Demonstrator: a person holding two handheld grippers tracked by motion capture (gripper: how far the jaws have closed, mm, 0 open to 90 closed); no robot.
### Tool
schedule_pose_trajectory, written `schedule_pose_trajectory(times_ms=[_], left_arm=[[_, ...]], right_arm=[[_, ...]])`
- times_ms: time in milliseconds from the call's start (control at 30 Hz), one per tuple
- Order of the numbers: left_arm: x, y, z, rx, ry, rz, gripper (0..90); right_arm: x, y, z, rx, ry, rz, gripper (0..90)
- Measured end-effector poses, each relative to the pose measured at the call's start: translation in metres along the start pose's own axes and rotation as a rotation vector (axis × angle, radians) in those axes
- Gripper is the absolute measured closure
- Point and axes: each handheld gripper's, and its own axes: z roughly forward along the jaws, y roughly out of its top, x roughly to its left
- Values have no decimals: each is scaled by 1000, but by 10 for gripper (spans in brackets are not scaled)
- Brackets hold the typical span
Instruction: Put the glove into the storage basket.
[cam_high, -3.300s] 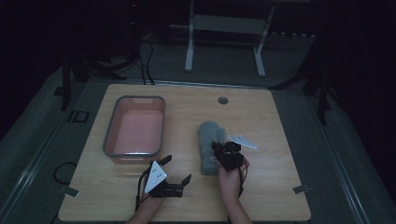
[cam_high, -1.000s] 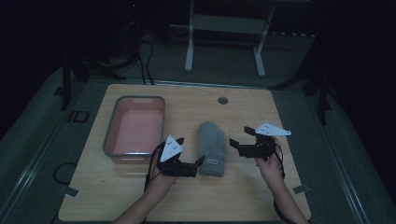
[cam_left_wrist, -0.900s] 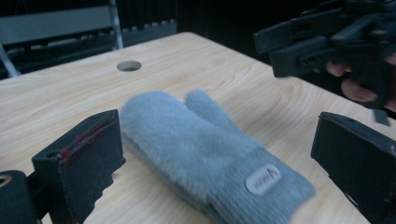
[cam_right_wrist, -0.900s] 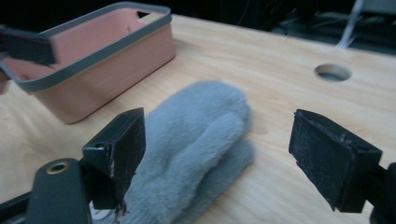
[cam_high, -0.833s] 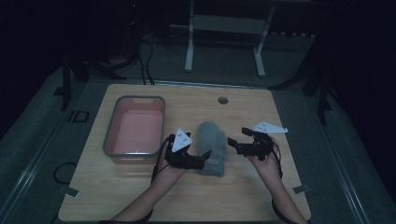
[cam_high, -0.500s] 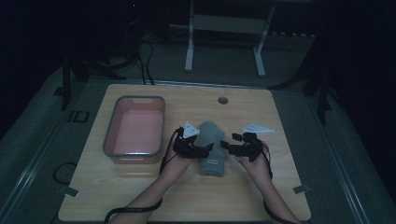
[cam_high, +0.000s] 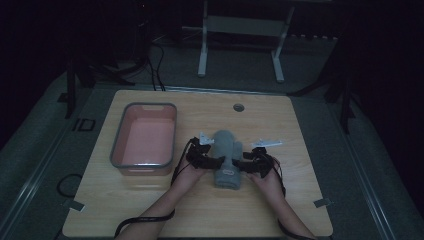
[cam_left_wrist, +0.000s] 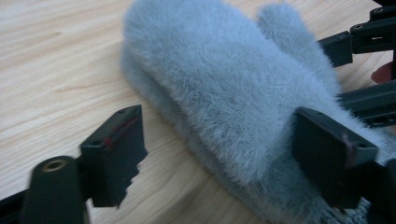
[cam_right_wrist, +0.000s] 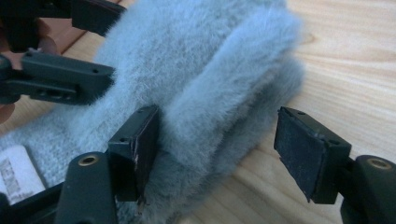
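Observation:
A fuzzy grey-blue mitten (cam_high: 226, 152) lies flat on the wooden table, with its cuff and a small white label (cam_right_wrist: 16, 170) toward the person. My left gripper (cam_high: 214, 161) stands open at the mitten's left side, one jaw over the fur (cam_left_wrist: 224, 79) and the other over bare wood. My right gripper (cam_high: 241, 164) is open at the right side, its jaws either side of the mitten's thumb (cam_right_wrist: 219, 88), the inner jaw touching the fur. Each gripper view shows the other gripper across the mitten: the right gripper (cam_left_wrist: 364, 42), the left gripper (cam_right_wrist: 60, 79).
A pink tray with a grey rim (cam_high: 116, 150) stands left of the mitten, close to my left forearm. A round cable hole (cam_high: 238, 107) sits near the table's far edge. A white stand (cam_high: 240, 30) is on the floor behind the table.
Both grippers have closed in on the mitten from either side and moved slightly away from the person. The mitten has stayed in place.

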Motion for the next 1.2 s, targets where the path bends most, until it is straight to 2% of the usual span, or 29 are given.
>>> schedule_pose_trajectory(times_ms=[167, 267, 367, 433, 467, 500, 533, 600, 633, 667, 700, 767, 833, 900, 933, 1000, 1200], left_arm=[[3, 1, 8, 27, -28, -21, 209], [7, 3, 14, 63, -46, -44, 212], [9, 3, 18, 84, -53, -57, 214], [9, 4, 19, 98, -59, -56, 252], [10, 4, 21, 107, -83, -68, 272], [10, 4, 21, 107, -83, -68, 291], [12, 4, 22, 114, -100, -77, 302], [14, 3, 24, 115, -124, -86, 311], [15, 3, 24, 113, -134, -77, 372], [15, 3, 25, 116, -169, -83, 428], [15, 3, 25, 116, -169, -83, 472], [15, 3, 27, 114, -210, -78, 555], [15, 3, 27, 114, -226, -81, 617], [15, 4, 27, 116, -229, -76, 675], [12, 4, 26, 108, -222, -52, 675], [11, 5, 25, 104, -220, -50, 736], [9, 10, 18, 87, -225, -43, 776]], right_arm=[[-4, 0, 2, 21, 24, 21, 296], [-7, 0, 7, 56, 56, 26, 379], [-7, 0, 8, 66, 73, 30, 422], [-7, 1, 9, 74, 78, 28, 449], [-7, 1, 9, 78, 82, 25, 464], [-7, 1, 9, 78, 82, 25, 464], [-8, 1, 10, 87, 95, 25, 501], [-8, 2, 10, 89, 97, 25, 511], [-8, 2, 11, 95, 110, 24, 545], [-8, 2, 11, 98, 114, 24, 558], [-8, 2, 11, 98, 114, 24, 558], [-11, 2, 11, 99, 135, 31, 595], [-12, 2, 12, 97, 146, 39, 619], [-12, 2, 12, 99, 151, 40, 629], [-12, 2, 12, 102, 155, 42, 643], [-11, 4, 12, 107, 155, 34, 680], [-10, 5, 6, 92, 152, 25, 772]])
